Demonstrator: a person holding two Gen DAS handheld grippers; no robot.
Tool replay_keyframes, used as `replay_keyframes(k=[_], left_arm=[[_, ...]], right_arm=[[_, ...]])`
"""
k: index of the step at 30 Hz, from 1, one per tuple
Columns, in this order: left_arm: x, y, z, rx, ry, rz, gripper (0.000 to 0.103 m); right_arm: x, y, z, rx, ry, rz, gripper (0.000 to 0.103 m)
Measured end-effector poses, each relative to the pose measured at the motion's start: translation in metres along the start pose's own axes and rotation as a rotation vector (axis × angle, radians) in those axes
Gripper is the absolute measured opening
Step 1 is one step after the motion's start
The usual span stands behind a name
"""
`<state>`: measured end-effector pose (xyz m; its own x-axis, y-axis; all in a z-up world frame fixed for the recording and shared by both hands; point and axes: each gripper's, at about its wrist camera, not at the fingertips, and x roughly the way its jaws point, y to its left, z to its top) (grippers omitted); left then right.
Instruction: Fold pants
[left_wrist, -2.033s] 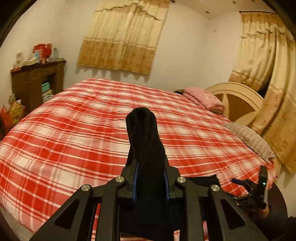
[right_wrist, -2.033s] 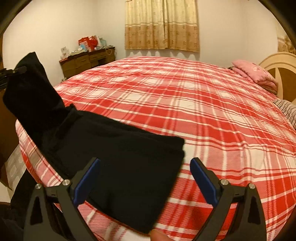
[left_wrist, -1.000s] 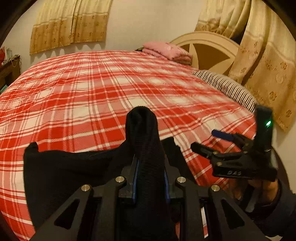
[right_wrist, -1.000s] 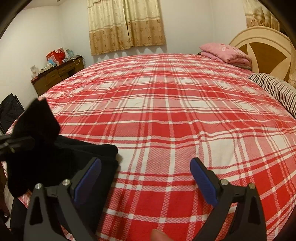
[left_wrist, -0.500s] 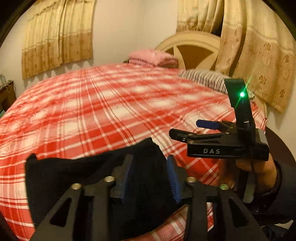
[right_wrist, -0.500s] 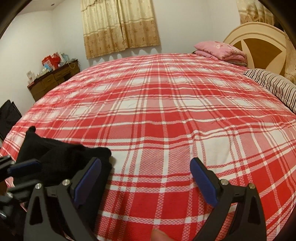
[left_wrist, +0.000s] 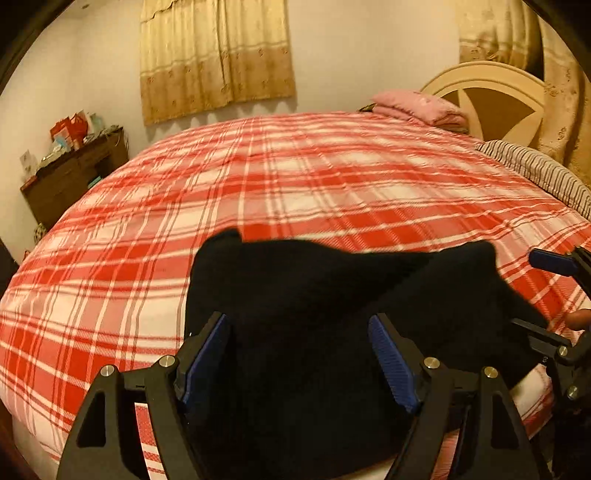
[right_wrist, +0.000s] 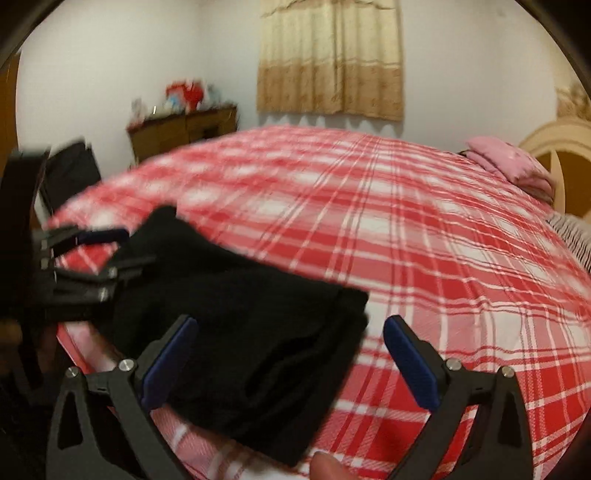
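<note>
Black pants (left_wrist: 314, 295) lie folded in a flat pile on the near edge of the red plaid bed (left_wrist: 295, 177). My left gripper (left_wrist: 297, 325) hovers just over them; its jaws are opening and stand wide, and the blue pads do not press the cloth. The right gripper (right_wrist: 290, 326) is open over the pile's right corner, with the pants (right_wrist: 251, 314) under its left finger and bare bedspread (right_wrist: 406, 240) under the right one. Each gripper shows in the other's view: the right gripper (left_wrist: 546, 295) at the right edge, the left gripper (right_wrist: 122, 253) at the pile's left end.
A folded pink blanket (left_wrist: 417, 107) and a striped pillow (left_wrist: 535, 173) lie by the cream headboard (left_wrist: 491, 96) at the far right. A wooden cabinet (left_wrist: 70, 173) with clutter stands by the left wall. A dark chair-like thing (right_wrist: 70, 173) stands beside the bed's left edge.
My left gripper has let go of the bunched black cloth and spread its jaws. The pants now lie flat on the bed. Both views have swung toward the left side of the room.
</note>
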<state>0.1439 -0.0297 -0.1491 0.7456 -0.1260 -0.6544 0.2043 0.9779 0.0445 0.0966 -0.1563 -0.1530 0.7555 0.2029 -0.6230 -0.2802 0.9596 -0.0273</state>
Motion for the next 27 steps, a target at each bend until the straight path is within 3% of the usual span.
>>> replay_keyframes(k=[4,10,22,27], left_arm=[[0.004,-0.001,-0.004,0.013,0.009,0.004,0.079],[0.007,0.005,-0.009,0.001,0.022,-0.006,0.079],[0.009,0.011,-0.016,-0.010,0.016,-0.037,0.079],[0.009,0.014,-0.017,-0.027,0.015,-0.051,0.079]], right_arm=[[0.017,-0.007,-0.007,-0.003,0.080,-0.078,0.103],[0.028,-0.022,-0.025,0.012,0.164,-0.102,0.103],[0.023,-0.031,-0.031,0.060,0.167,-0.076,0.103],[0.004,-0.030,-0.019,0.067,0.101,-0.121,0.103]])
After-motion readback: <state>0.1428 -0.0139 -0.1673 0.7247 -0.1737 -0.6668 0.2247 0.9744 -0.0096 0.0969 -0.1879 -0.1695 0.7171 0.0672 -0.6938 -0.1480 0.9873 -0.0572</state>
